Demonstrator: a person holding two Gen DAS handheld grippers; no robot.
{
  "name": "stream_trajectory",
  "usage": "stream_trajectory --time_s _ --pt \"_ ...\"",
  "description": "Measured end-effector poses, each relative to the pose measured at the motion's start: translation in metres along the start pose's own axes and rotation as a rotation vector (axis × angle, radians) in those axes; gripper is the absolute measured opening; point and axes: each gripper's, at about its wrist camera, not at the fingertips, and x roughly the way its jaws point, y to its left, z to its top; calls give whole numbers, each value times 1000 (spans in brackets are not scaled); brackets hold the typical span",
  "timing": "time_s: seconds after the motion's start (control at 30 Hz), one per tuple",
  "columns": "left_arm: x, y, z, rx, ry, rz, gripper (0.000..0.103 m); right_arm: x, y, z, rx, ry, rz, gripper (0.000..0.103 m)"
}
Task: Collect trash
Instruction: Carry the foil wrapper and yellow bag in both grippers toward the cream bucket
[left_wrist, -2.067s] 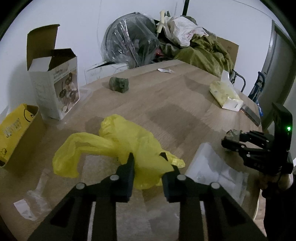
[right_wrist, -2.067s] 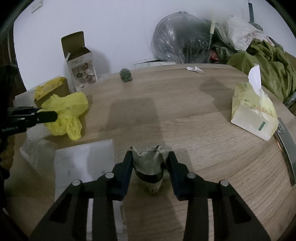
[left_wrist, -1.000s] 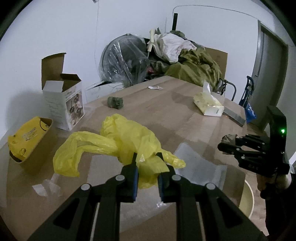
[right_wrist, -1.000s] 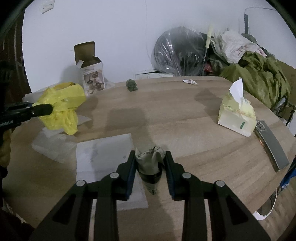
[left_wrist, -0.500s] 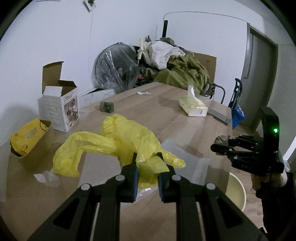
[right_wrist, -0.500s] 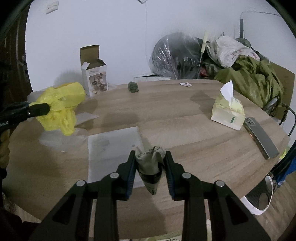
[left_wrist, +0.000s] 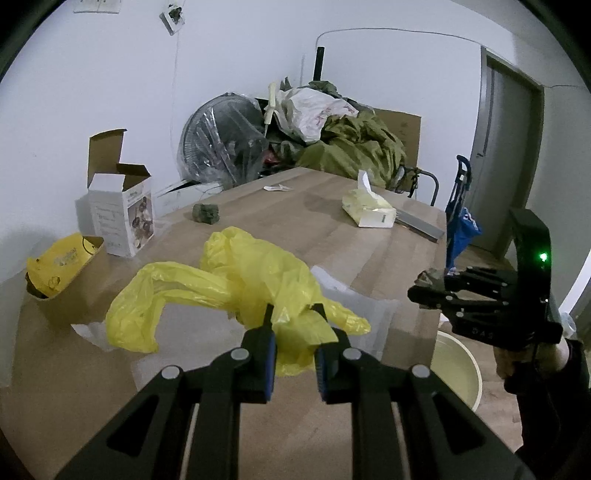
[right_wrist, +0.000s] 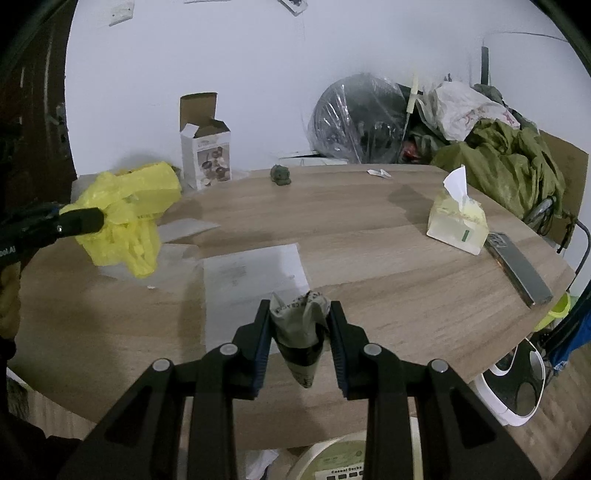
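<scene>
My left gripper (left_wrist: 293, 321) is shut on a crumpled yellow plastic bag (left_wrist: 236, 288) and holds it above the wooden table (left_wrist: 325, 221). The bag also shows at the left of the right wrist view (right_wrist: 129, 214), with the left gripper (right_wrist: 79, 219) on it. My right gripper (right_wrist: 299, 314) is shut on a crumpled grey-green wrapper (right_wrist: 299, 332), held over the table's near edge. It shows at the right of the left wrist view (left_wrist: 424, 288). A pale yellow bin (left_wrist: 456, 369) stands on the floor below it; its rim shows in the right wrist view (right_wrist: 332, 458).
On the table lie clear plastic sheets (right_wrist: 255, 273), a tissue pack (right_wrist: 458, 221), a grey flat bar (right_wrist: 517, 267), a small green lump (right_wrist: 280, 174), a white scrap (right_wrist: 378, 172), an open white box (right_wrist: 205, 155) and a yellow carton (left_wrist: 61, 264). Clutter is piled behind (left_wrist: 332, 136).
Both grippers have risen and drawn back from the table with their loads. The bin on the floor has come into view below them.
</scene>
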Motion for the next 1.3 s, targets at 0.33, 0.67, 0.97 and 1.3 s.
stream_trajectory --time_s 0.33,0.67,0.97,1.3 --pt "-3 -39 -16 49 6 -29 16 -27 -11 -30 31 -18 -8 28" --pt "8 -89 -23 130 24 -125 16 -52 -42 -71 115 -19 -74 28" --pt "23 -132 -22 198 40 -208 16 -74 -72 -101 175 -2 -122 28" --pt "41 -181 -29 283 95 -281 16 -82 -103 -141 263 61 -152 45"
